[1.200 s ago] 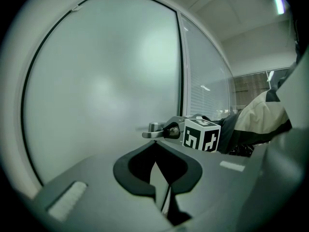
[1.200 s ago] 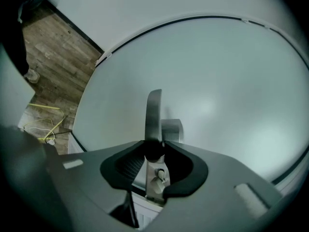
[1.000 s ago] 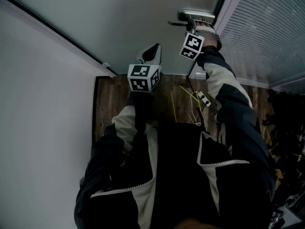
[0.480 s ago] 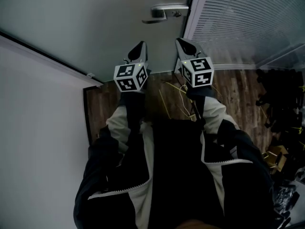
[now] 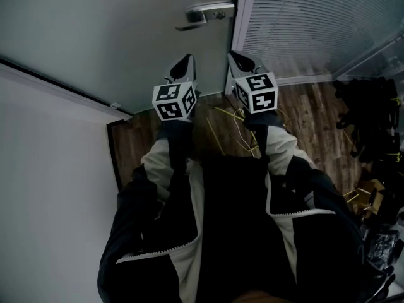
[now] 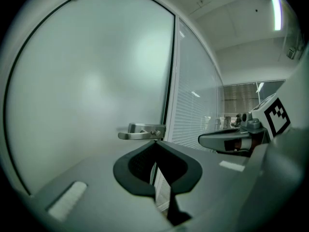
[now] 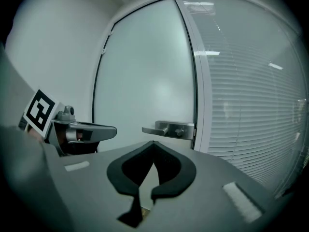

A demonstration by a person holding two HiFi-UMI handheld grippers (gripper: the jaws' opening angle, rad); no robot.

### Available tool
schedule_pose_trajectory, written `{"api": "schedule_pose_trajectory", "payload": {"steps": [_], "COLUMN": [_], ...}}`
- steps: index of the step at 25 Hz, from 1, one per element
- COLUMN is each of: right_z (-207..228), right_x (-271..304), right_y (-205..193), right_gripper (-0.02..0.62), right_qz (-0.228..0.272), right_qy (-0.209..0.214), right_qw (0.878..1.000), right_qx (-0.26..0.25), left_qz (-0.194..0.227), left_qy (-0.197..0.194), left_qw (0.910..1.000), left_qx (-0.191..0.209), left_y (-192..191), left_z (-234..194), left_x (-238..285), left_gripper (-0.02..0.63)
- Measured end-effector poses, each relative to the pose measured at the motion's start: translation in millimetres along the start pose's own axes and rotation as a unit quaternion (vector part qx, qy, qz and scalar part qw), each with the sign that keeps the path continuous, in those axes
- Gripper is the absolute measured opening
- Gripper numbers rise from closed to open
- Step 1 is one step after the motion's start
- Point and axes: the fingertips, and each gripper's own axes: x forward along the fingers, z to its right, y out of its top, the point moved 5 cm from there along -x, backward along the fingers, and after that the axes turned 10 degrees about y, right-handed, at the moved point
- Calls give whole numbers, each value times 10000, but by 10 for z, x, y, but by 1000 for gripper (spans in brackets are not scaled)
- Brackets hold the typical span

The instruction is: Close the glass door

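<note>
The tall frosted-glass door (image 5: 126, 36) stands shut against its frame, beside the pale slatted-blind panel (image 5: 303, 24). Its silver lever handle (image 5: 205, 14) is level, with nothing touching it. Near the door, side by side, hang the left gripper (image 5: 187, 60) and the right gripper (image 5: 233, 57) — each with its jaws pressed together on nothing.

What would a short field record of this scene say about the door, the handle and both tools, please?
door: frosted glass, appears shut against its frame
handle: metal lever, level, nothing on it
left tool: shut, empty, pointing at the door, short of it
right tool: shut, empty, beside the left tool, clear of the handle
blinds: behind the glass panel right of the door
floor: dark wood
</note>
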Motion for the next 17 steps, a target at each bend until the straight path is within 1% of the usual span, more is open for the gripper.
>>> {"api": "schedule_pose_trajectory", "payload": {"steps": [6, 17], "right_z": [-24, -76], "right_x": [-14, -20], "right_y": [-2, 59], "right_gripper": [2, 0], "right_qz": [-9, -19], "right_qy": [-9, 121], "right_qw": [10000, 9999], "right_qx": [49, -9], "left_qz": [-15, -21], "left_qy": [33, 70], "left_qw": [10000, 9999], "left_qx": [57, 118], "left_y": [11, 58], "left_z": [-13, 23], "left_x": [-58, -103], "left_gripper": [2, 2]}}
